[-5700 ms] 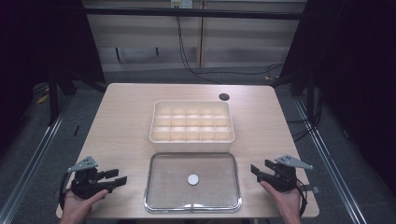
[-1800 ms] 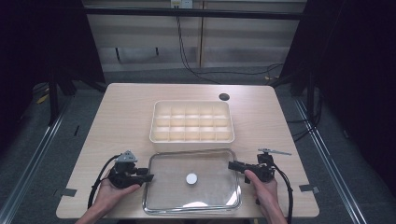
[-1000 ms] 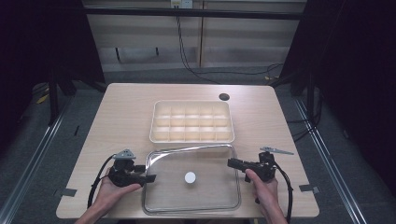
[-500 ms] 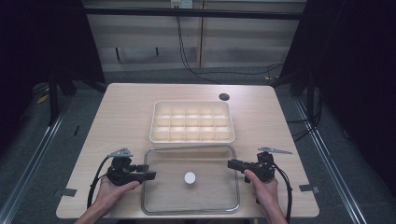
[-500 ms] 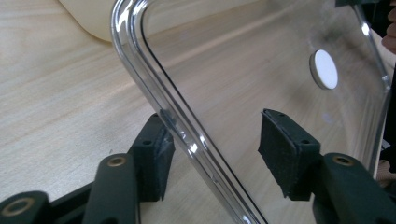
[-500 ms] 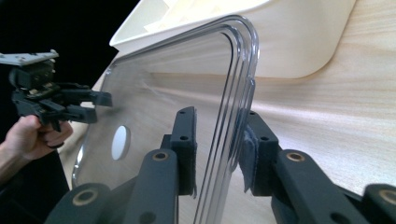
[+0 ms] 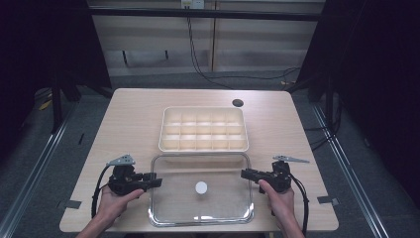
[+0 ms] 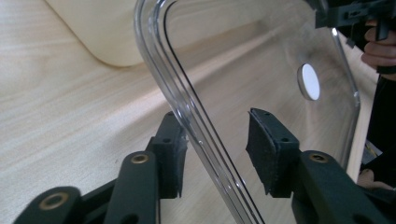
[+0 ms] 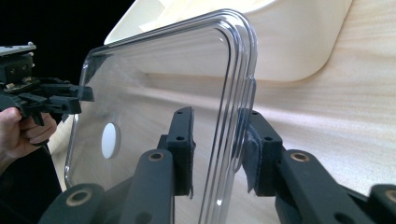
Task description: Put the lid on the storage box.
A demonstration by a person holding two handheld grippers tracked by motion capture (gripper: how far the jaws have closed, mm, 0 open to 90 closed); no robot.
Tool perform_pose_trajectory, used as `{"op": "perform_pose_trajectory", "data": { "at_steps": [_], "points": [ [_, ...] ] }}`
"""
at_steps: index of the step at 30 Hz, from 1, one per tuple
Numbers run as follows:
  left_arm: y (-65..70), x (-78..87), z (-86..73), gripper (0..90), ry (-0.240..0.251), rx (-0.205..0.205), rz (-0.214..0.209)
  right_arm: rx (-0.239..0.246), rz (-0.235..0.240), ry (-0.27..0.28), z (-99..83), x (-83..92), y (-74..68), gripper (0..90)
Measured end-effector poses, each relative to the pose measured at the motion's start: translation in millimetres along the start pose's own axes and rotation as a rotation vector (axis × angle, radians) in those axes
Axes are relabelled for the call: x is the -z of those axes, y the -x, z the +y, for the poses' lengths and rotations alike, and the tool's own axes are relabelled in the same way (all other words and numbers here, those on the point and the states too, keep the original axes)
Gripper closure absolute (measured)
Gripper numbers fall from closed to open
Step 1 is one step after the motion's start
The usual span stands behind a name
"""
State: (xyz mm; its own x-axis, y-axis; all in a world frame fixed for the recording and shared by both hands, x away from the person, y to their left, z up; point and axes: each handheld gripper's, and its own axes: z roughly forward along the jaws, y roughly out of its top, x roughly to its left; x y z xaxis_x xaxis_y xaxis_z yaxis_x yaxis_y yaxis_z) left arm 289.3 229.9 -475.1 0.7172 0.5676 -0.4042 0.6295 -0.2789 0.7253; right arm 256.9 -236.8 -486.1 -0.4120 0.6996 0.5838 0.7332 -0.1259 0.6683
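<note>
A clear rectangular lid (image 7: 200,213) with a white round knob (image 7: 201,187) lies at the table's front, its far edge by a cream divided box (image 7: 204,108). My left gripper (image 7: 157,181) is at the lid's left edge. In the left gripper view the jaws (image 8: 219,149) have just been closing around the rim (image 8: 201,135). One pad is at the rim and the other stands off it. My right gripper (image 7: 243,173) is at the lid's right edge. Its jaws (image 9: 217,149) have just been opening, and the rim (image 9: 238,116) sits loose between them.
The box's compartments look empty. A small dark round hole (image 7: 237,102) marks the table behind the box. Bare wood (image 7: 129,124) stretches to the left and right of the box. The table's front edge runs close under the lid, and dark floor surrounds the table.
Both hands came in from the table's front corners to the lid's sides. The lid's far edge has shifted toward the box. Over the last second the hands barely move.
</note>
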Motion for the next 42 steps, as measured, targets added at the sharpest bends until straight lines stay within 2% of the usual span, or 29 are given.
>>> {"op": "perform_pose_trajectory", "data": {
  "at_steps": [6,13,14,17,21,24,27,30,34,42],
  "points": [
    [2.9,6.9,4.6,62.5,0.029,-0.011,-0.009,0.035,-0.020,0.020,4.4,2.9,-7.1,66.5],
    [4.4,12.0,8.7,65.1,0.040,-0.032,-0.003,0.047,-0.031,0.036,10.1,5.4,-13.2,66.7],
    [3.4,15.0,10.6,66.1,0.056,-0.035,-0.013,0.042,-0.030,0.035,12.0,4.6,-13.4,66.8],
    [2.5,18.3,13.2,68.4,0.066,-0.034,-0.015,0.043,-0.026,0.042,14.7,4.4,-14.7,67.2],
    [2.1,23.8,19.5,71.1,0.095,-0.033,-0.015,0.057,-0.030,0.055,25.3,3.9,-20.7,67.7],
    [5.0,29.0,26.7,72.6,0.118,-0.062,-0.002,0.071,-0.037,0.062,32.3,4.1,-23.1,67.6],
    [5.0,31.7,29.8,74.2,0.130,-0.068,0.002,0.095,-0.041,0.056,38.1,5.3,-27.0,67.3],
    [4.6,32.7,34.7,74.5,0.149,-0.064,0.007,0.115,-0.044,0.092,41.1,6.1,-30.4,67.0],
    [5.6,33.2,40.4,74.7,0.172,-0.068,0.005,0.114,-0.043,0.127,41.3,7.0,-29.4,67.0],
    [11.5,34.5,51.0,74.4,0.187,-0.098,0.004,0.137,-0.060,0.149,51.4,14.3,-33.1,66.5]
  ]
}}
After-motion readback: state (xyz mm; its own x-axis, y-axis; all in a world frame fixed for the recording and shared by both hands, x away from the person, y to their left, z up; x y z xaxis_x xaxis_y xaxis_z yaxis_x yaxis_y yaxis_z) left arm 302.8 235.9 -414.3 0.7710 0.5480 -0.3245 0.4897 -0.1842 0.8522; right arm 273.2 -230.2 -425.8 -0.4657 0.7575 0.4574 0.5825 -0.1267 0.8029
